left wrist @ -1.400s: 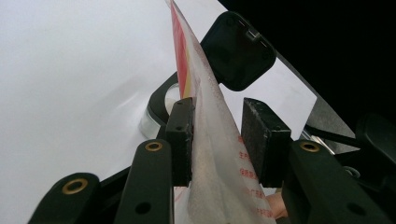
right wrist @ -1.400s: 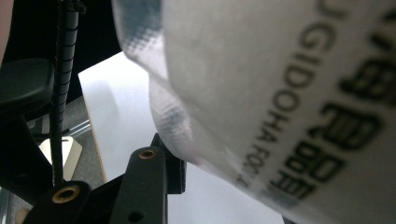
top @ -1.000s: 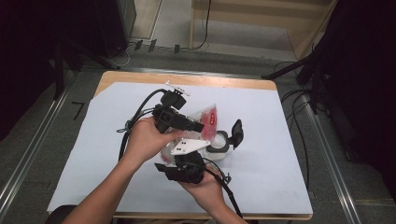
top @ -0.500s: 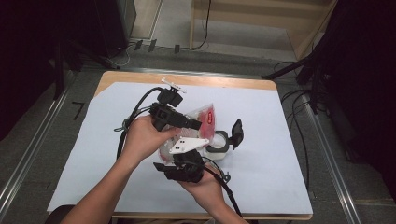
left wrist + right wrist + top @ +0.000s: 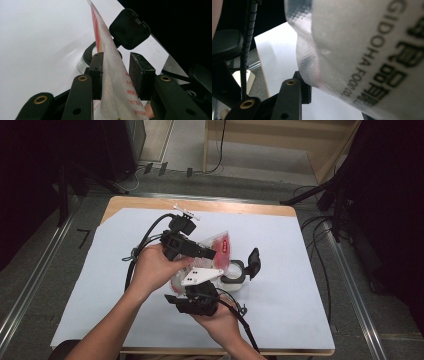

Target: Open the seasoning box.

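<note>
Translucent plastic food pouch with red print and a red band (image 5: 220, 246), held up off the bench at picture centre, above and just left of a round white container with a black rim (image 5: 234, 276). Long axis of the pouch tilted, running from lower left to upper right in the high view, top edge towards the far side of the bench.

Left gripper (image 5: 115, 75): pouch (image 5: 112, 82) passing edge-on between the two black jaws, pressed against the left pad, with a visible gap before the right pad; so only loosely closed on it, not clamped tight. Right gripper (image 5: 197, 297): lower centre of the high view, under the pouch; in the right gripper view, pouch (image 5: 367, 50) very close, black lettering blurred, one jaw visible lower left, the other hidden, so cannot tell whether clenched or released.

Container open, its square black flip lid (image 5: 254, 261) standing up on the right side; same lid in the upper centre of the left gripper view (image 5: 129, 28), rim just behind the pouch. Contents not visible.

Judged: pouch being brought over the container mouth; left gripper nearer and carrying it, right gripper steadying from below.

White sheet covering the wooden bench (image 5: 305, 320).
</note>
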`<state>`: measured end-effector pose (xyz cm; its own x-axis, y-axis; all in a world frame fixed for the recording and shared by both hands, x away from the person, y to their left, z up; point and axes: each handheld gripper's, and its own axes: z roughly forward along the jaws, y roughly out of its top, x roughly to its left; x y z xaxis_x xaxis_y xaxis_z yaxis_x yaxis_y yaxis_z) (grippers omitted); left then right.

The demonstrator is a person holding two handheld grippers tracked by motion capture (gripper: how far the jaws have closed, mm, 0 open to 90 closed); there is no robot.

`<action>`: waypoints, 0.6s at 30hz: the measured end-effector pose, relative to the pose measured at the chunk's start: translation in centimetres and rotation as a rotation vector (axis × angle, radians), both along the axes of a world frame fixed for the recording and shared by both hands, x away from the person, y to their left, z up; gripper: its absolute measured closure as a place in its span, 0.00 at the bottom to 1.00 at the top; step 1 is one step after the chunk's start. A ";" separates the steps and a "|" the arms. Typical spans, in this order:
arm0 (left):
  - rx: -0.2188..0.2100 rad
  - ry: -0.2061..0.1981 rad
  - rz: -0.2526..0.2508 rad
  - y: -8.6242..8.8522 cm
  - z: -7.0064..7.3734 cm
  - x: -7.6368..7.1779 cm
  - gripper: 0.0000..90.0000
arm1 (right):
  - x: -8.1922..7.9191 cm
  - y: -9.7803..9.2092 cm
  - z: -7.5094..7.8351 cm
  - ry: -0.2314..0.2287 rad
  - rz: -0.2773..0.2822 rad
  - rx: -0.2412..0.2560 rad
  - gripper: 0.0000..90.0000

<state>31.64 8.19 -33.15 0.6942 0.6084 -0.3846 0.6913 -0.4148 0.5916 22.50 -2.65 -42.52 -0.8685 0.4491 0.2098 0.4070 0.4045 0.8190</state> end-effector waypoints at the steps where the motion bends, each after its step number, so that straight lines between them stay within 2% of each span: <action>1: -0.006 0.002 0.001 -0.1 -0.2 -0.1 0.73 | 0.0 0.0 -0.2 -0.008 0.000 -0.004 0.71; 5: -0.013 0.011 0.005 0.0 -0.5 0.0 0.73 | 0.2 -0.2 -0.4 -0.010 0.007 -0.021 0.71; 18: -0.027 0.025 0.013 0.2 -0.7 0.0 0.72 | 0.1 -0.1 -0.5 -0.008 0.006 -0.024 0.71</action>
<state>31.66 8.36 -33.83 0.6762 0.6066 -0.4181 0.7113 -0.3898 0.5849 22.58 -2.76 -42.99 -0.8729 0.4487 0.1916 0.3976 0.4266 0.8123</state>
